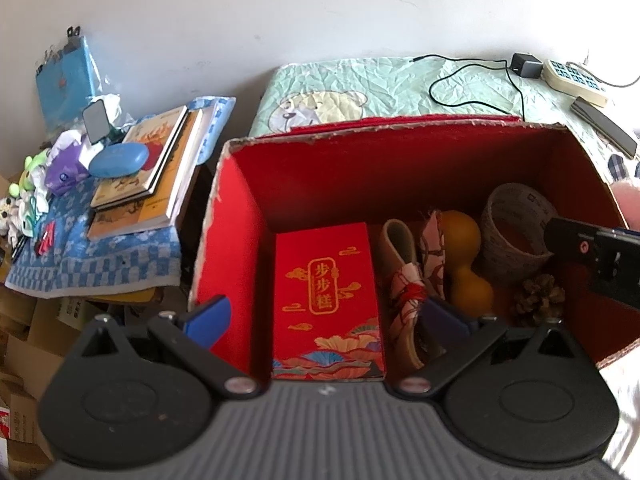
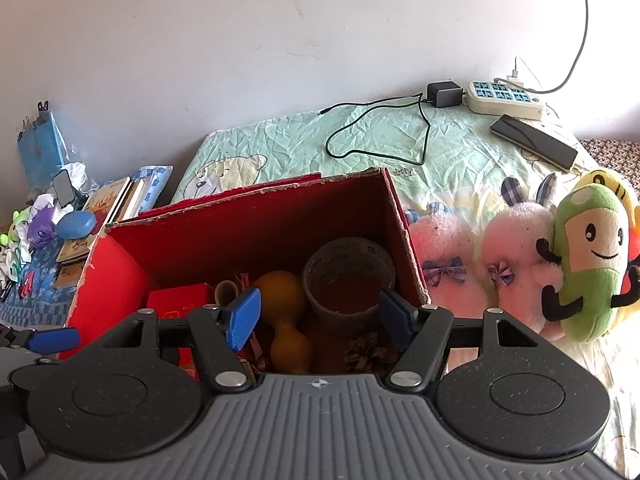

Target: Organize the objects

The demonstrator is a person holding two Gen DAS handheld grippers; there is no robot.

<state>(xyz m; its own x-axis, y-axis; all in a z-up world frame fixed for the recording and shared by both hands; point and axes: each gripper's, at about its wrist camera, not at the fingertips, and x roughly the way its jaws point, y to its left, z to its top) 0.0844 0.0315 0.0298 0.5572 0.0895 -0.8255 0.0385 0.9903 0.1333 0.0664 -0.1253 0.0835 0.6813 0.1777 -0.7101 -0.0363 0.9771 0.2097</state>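
A red cardboard box (image 1: pixel 240 216) (image 2: pixel 116 264) stands open on the bed. Inside lie a red gift packet (image 1: pixel 328 300), a folded patterned fan (image 1: pixel 404 280), an orange gourd (image 1: pixel 466 264) (image 2: pixel 280 312), a woven cup (image 1: pixel 512 232) (image 2: pixel 348 276) and a pine cone (image 1: pixel 538 300) (image 2: pixel 366 350). My left gripper (image 1: pixel 326 320) hovers open over the box's left half, empty. My right gripper (image 2: pixel 320 314) is open above the gourd and cup, holding nothing. Its body (image 1: pixel 592 256) shows at the right of the left wrist view.
Left of the box, a stack of books (image 1: pixel 148 168), a blue case (image 1: pixel 118 160) and small toys (image 1: pixel 64 168) rest on a blue checked cloth. Pink plush slippers (image 2: pixel 480 256) and a green plush toy (image 2: pixel 588 260) lie right. A power strip (image 2: pixel 504 98), charger cable (image 2: pixel 380 132) and phone (image 2: pixel 536 142) sit behind.
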